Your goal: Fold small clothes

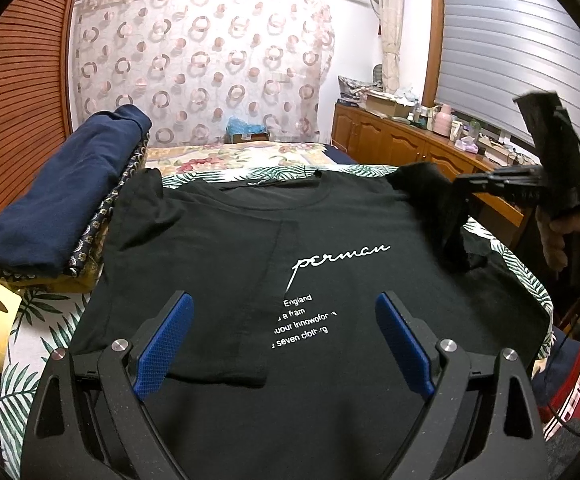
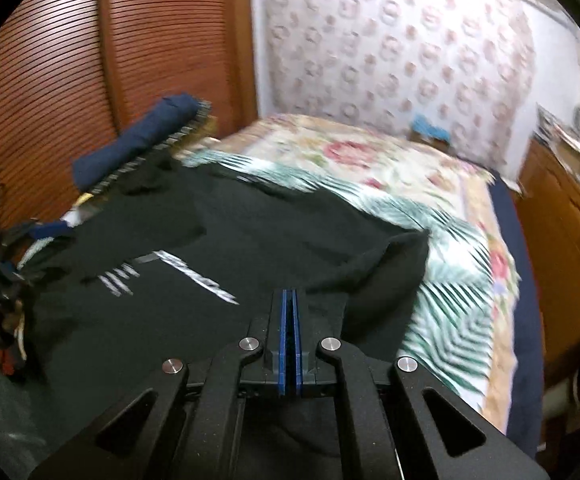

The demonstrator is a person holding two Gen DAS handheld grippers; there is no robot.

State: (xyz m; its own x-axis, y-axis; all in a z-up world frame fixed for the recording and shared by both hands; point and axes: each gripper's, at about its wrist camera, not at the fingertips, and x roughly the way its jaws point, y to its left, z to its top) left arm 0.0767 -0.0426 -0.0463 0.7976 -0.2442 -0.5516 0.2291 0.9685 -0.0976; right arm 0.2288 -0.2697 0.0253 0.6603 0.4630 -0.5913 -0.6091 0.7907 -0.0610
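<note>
Two blue-padded black grippers over one black cotton T-shirt with white lettering (image 1: 218, 240), spread flat on a palm-leaf print bedsheet (image 1: 42, 312). Left side of the shirt already folded inward across the print. Left gripper (image 1: 284, 344) splayed wide above the lower chest, holding nothing. Right gripper (image 2: 289, 300) clenched, pads pressed together, on the shirt's right sleeve (image 1: 445, 216), lifted off the sheet; same tool visible from the left wrist at the far right (image 1: 461, 180). Folded navy blue garment (image 1: 66, 188) stacked just beside the left shoulder. Wooden louvred wardrobe door (image 2: 70, 80) behind.
</note>
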